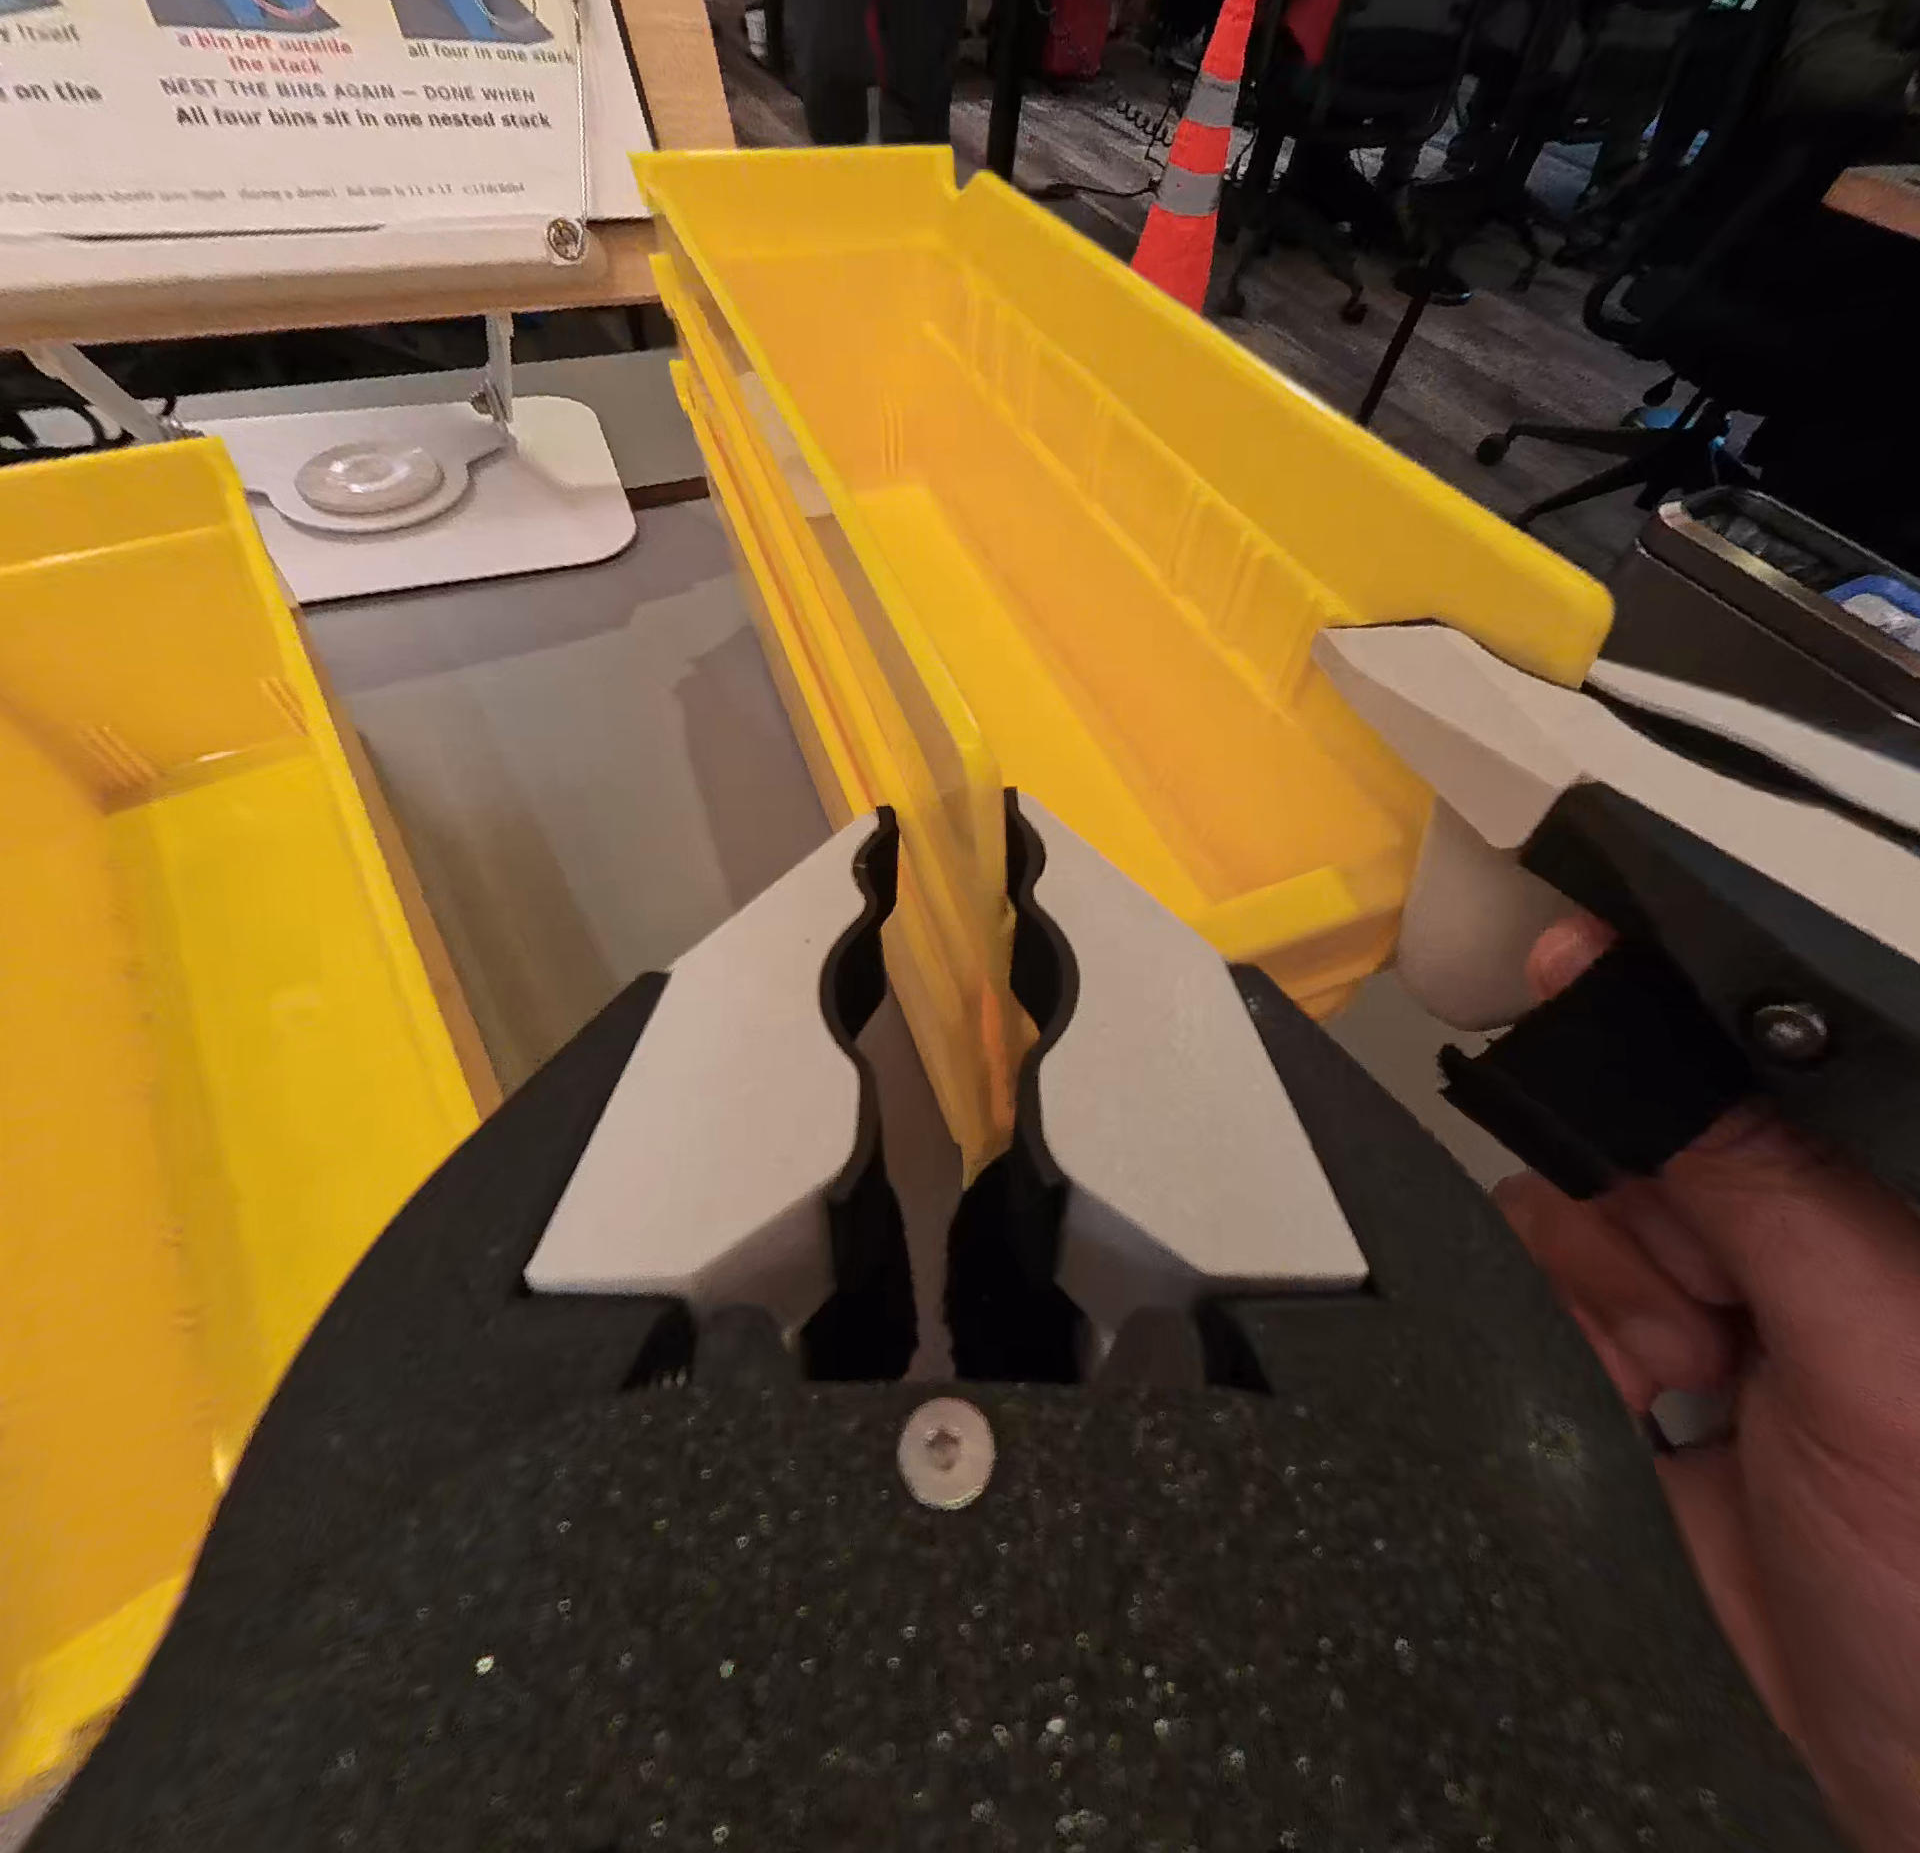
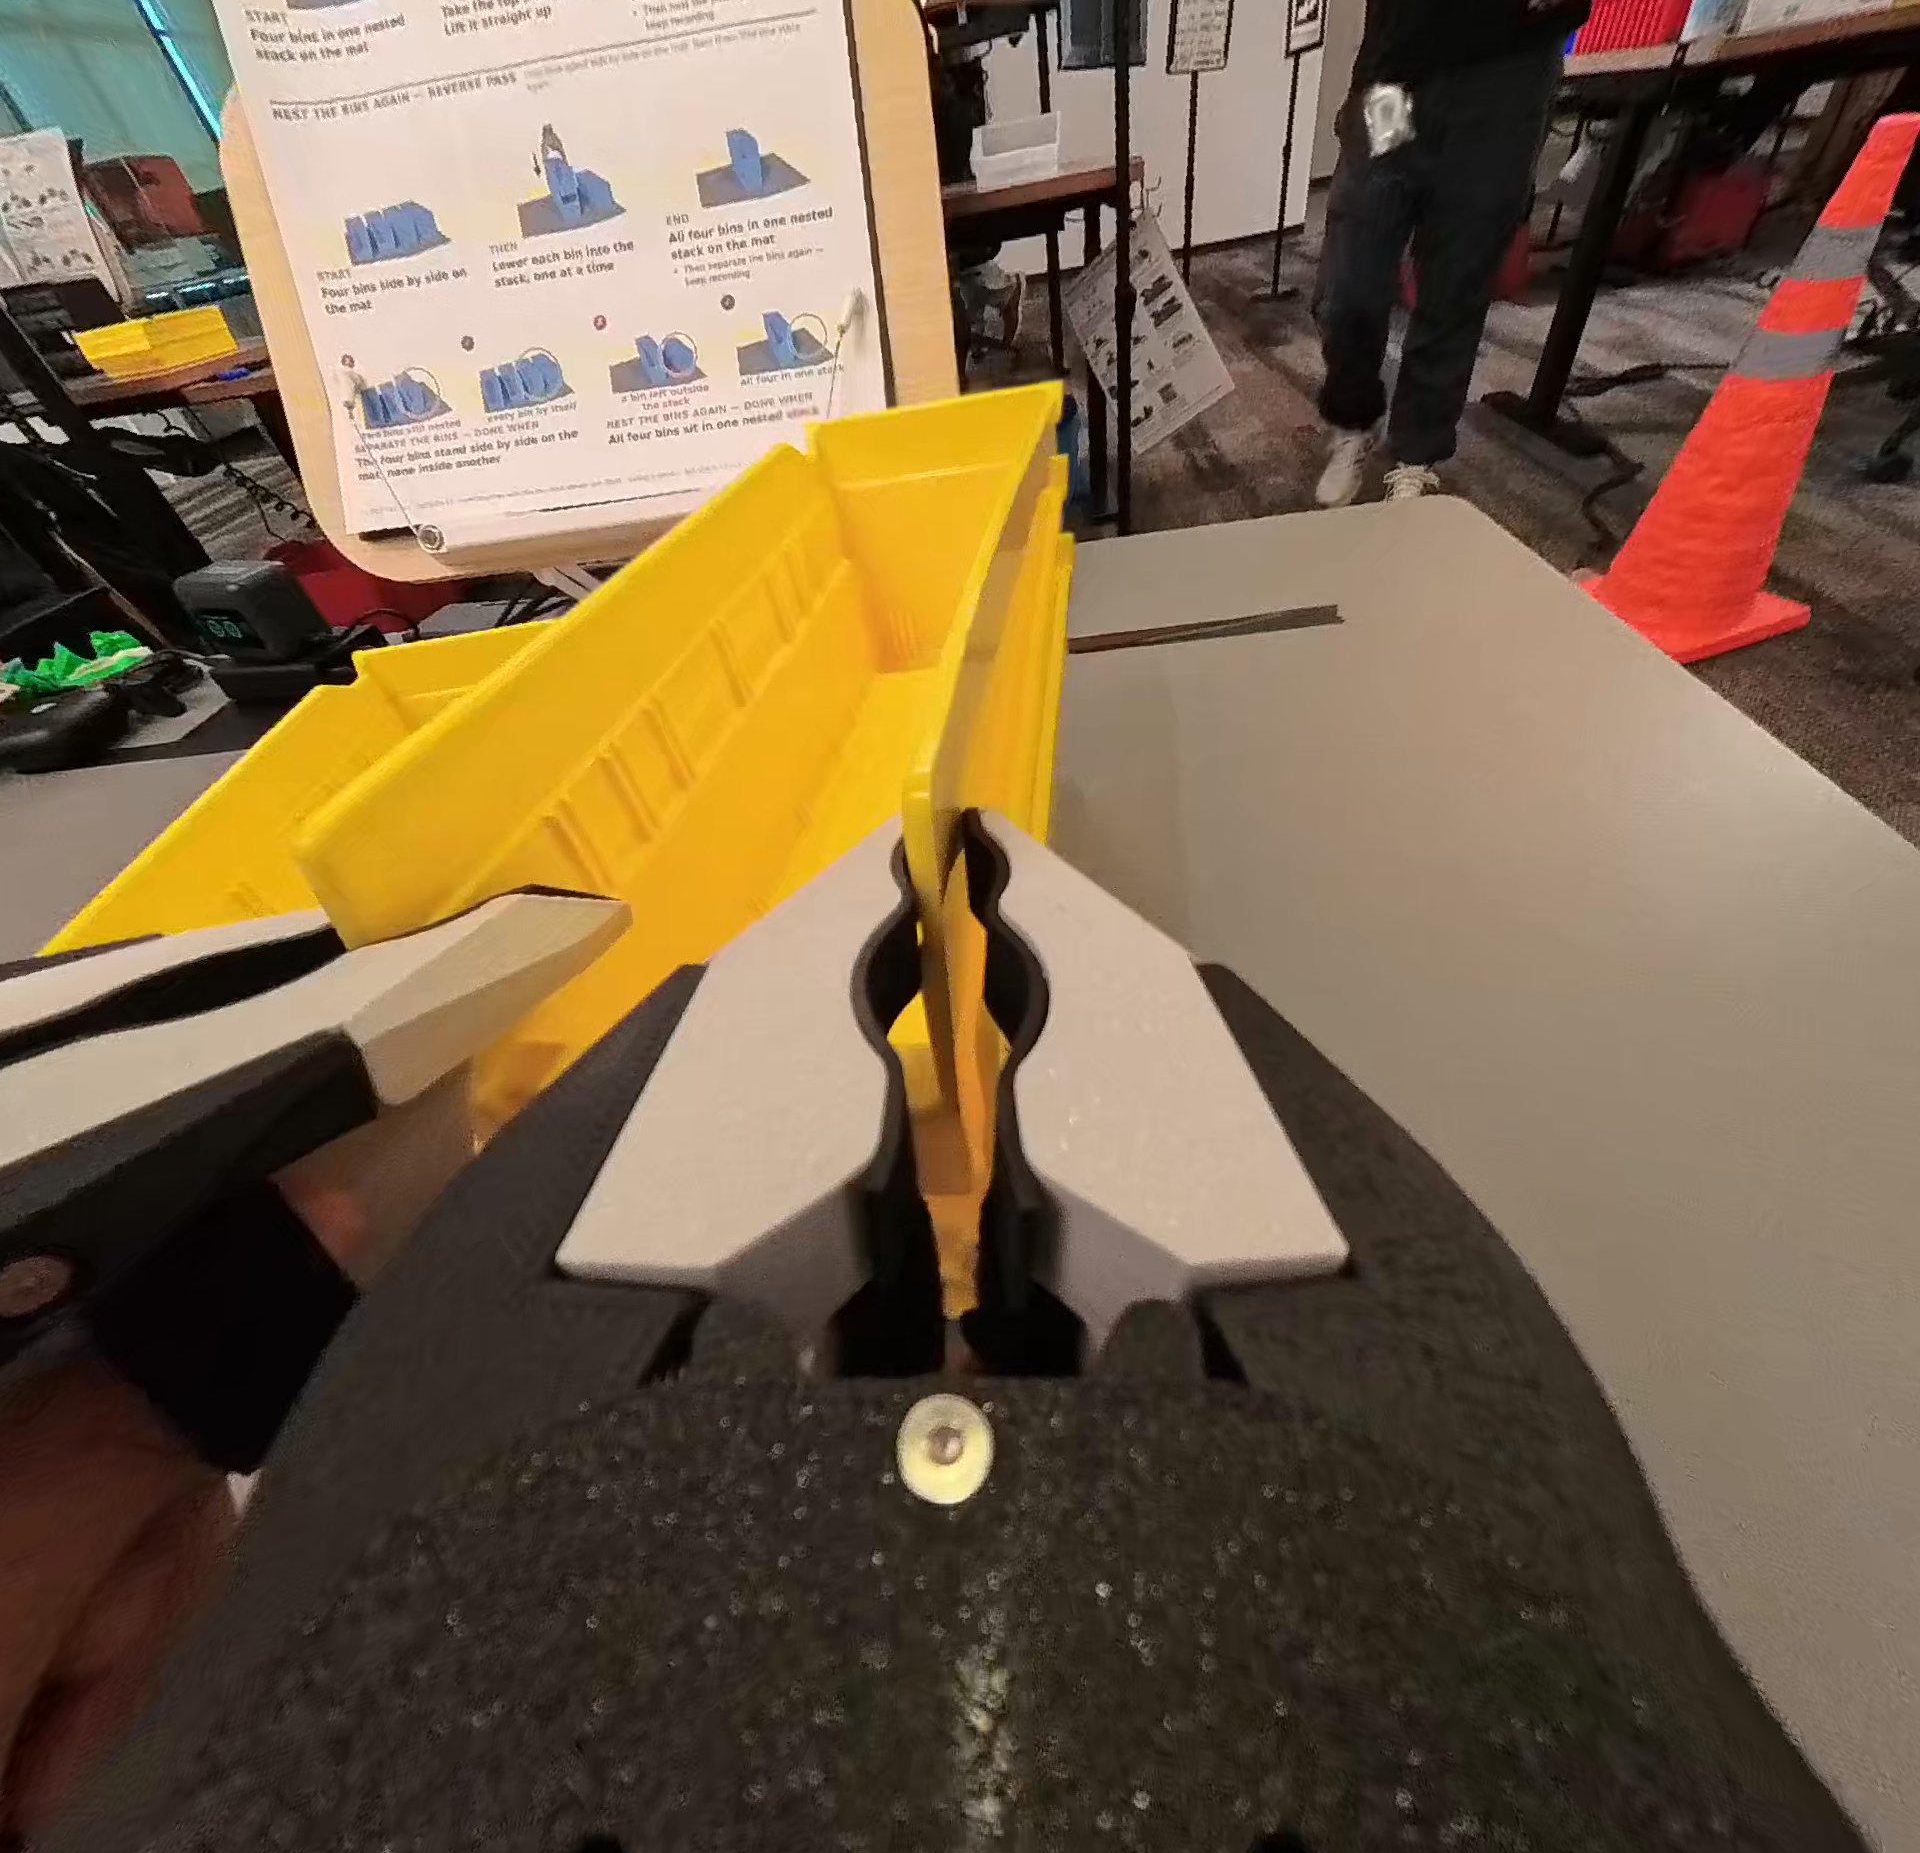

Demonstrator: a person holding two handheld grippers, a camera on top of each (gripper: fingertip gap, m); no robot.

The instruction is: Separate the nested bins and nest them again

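A stack of nested yellow bins (image 1: 1081, 577) lies lengthwise in front of me, its far rims stepped one above another. My left gripper (image 1: 945, 827) is shut on the stack's left side wall at the near end. My right gripper (image 2: 935, 837) is shut on the right side wall of the stack (image 2: 707, 681). Each gripper shows in the other's view: the right one (image 1: 1371, 764) at the right rim, and the left one's fingers (image 2: 499, 962) at the left rim. A separate yellow bin (image 1: 156, 868) stands to the left, also in the right wrist view (image 2: 312, 733).
The bins are over a grey table (image 2: 1455, 868). An instruction board (image 2: 571, 245) on a white stand base (image 1: 436, 494) stands behind them. An orange cone (image 2: 1756, 432) and a person (image 2: 1455, 193) are on the floor beyond. A dark container (image 1: 1766, 577) is at the right.
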